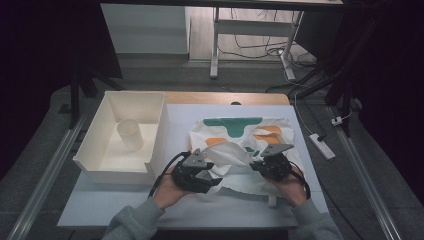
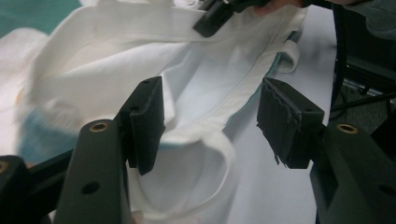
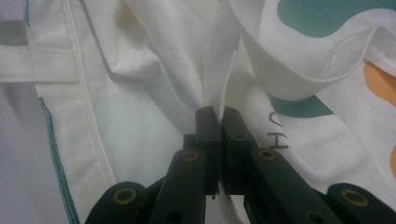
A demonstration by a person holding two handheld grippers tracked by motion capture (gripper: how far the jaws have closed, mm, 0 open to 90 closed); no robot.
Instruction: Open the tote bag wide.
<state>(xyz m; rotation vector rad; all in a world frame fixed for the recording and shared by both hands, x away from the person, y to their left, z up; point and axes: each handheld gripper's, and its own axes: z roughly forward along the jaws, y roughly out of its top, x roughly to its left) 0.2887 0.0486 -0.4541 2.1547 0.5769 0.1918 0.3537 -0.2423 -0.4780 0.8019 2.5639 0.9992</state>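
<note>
A white cloth bag point(image 1: 260, 131) with teal and orange patches lies crumpled on the white table top point(image 1: 120, 205), right of the middle. My left gripper point(image 1: 214, 172) sits at the bag's near left side. Its jaws point(image 2: 210, 123) stand open, and the bag's hemmed rim point(image 2: 219, 126) runs loosely between them without being pressed. My right gripper point(image 1: 256, 165) is at the near right of the bag, shut on a fold of the white cloth point(image 3: 212, 70) pinched at its tips point(image 3: 216, 114). The right gripper's tip point(image 2: 217, 16) also reaches into the left gripper view from above.
A white open bin point(image 1: 95, 165) stands at the left of the table with a white cup point(image 1: 130, 134) lying inside. A power strip point(image 1: 321, 146) and cables lie on the floor to the right. A desk frame point(image 1: 215, 50) stands beyond the table.
</note>
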